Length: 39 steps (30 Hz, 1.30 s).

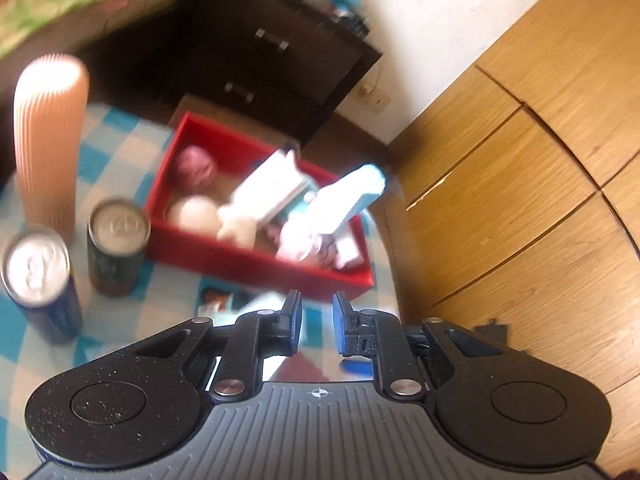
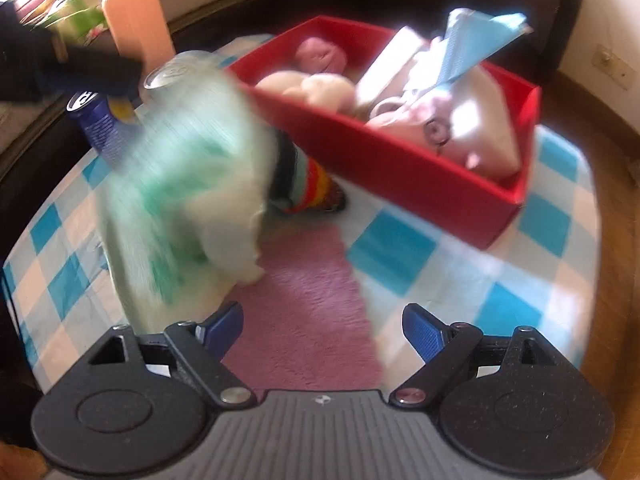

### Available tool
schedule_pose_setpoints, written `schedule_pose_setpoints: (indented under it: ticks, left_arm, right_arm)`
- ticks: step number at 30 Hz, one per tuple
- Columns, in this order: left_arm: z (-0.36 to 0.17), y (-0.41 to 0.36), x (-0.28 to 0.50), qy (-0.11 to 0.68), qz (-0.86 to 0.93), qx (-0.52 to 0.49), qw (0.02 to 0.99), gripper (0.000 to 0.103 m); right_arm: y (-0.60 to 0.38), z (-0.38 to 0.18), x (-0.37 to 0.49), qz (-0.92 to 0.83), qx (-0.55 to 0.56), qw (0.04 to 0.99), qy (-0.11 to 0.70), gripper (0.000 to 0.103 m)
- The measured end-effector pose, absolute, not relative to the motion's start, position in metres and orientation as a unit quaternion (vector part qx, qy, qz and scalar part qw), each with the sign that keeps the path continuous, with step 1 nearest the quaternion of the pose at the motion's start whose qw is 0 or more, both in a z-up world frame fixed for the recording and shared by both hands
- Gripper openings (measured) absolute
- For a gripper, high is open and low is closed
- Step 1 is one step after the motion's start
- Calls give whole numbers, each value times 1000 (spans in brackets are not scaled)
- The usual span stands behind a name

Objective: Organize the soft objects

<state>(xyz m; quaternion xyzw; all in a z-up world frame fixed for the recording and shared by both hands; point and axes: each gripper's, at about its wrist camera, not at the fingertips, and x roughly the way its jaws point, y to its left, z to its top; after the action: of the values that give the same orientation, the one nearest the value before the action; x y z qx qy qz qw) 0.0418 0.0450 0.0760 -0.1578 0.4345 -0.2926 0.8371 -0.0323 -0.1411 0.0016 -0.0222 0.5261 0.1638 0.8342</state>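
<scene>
A mint green fluffy cloth (image 2: 188,184) hangs in the air over the checked tablecloth. My left gripper (image 1: 316,312) is shut on its top edge. In the right wrist view that gripper (image 2: 114,90) comes in from the upper left. My right gripper (image 2: 322,312) stands open just above a pink fluffy cloth (image 2: 304,320) that lies flat on the table, and nothing is held between its fingers. A striped knitted piece (image 2: 312,188) lies behind the green cloth, against the red box (image 2: 400,172). The box (image 1: 248,256) holds plush toys, a pink ball (image 1: 196,168) and white packs.
Two drink cans (image 1: 118,240) (image 1: 38,276) and a tall peach ribbed vase (image 1: 50,136) stand on the blue-and-white tablecloth (image 2: 400,248) left of the box. A dark drawer cabinet (image 1: 264,60) and a bed with a flowery cover lie behind, and wooden floor (image 1: 520,200) to the right.
</scene>
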Motion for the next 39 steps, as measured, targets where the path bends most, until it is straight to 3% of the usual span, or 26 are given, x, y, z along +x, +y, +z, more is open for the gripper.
schedule_pose_setpoints:
  ticks: [3, 7, 10, 12, 13, 16, 18, 20, 21, 24, 33, 39]
  left_arm:
    - [73, 40, 40, 431, -264, -112, 855, 27]
    - [29, 17, 44, 487, -228, -37, 842, 39]
    - [1, -3, 42, 511, -216, 24, 832, 56]
    - [-11, -12, 40, 512, -211, 44, 832, 79]
    - [-15, -17, 41, 512, -207, 57, 832, 79]
    - [-35, -32, 48, 522, -192, 81, 827, 78]
    - [-48, -37, 52, 532, -182, 83, 823, 64]
    - [-55, -37, 52, 544, -181, 82, 815, 58]
    - [-53, -36, 51, 545, -186, 83, 813, 42]
    - [-30, -25, 49, 551, -223, 28, 804, 20]
    - [61, 41, 41, 461, -286, -154, 826, 19]
    - [68, 50, 48, 452, -280, -186, 827, 20]
  right_arm:
    - [-133, -4, -32, 164, -37, 831, 531, 67]
    - [-129, -11, -32, 159, -53, 826, 538, 67]
    - [-129, -16, -30, 151, -65, 822, 545, 67]
    - [-134, -17, -32, 152, -64, 821, 547, 67]
    - [-136, -17, -33, 152, -61, 821, 547, 67]
    - [-140, -14, -33, 150, -57, 822, 546, 67]
    - [-141, -13, -34, 149, -55, 824, 544, 67]
    - [-143, -11, -35, 148, -56, 825, 543, 67]
    - [-144, -11, -36, 147, -57, 825, 542, 67]
    - [-146, -11, -37, 145, -59, 826, 541, 67]
    - [-151, -6, -36, 152, -48, 830, 535, 68]
    - [-139, -15, -41, 182, -81, 822, 533, 71]
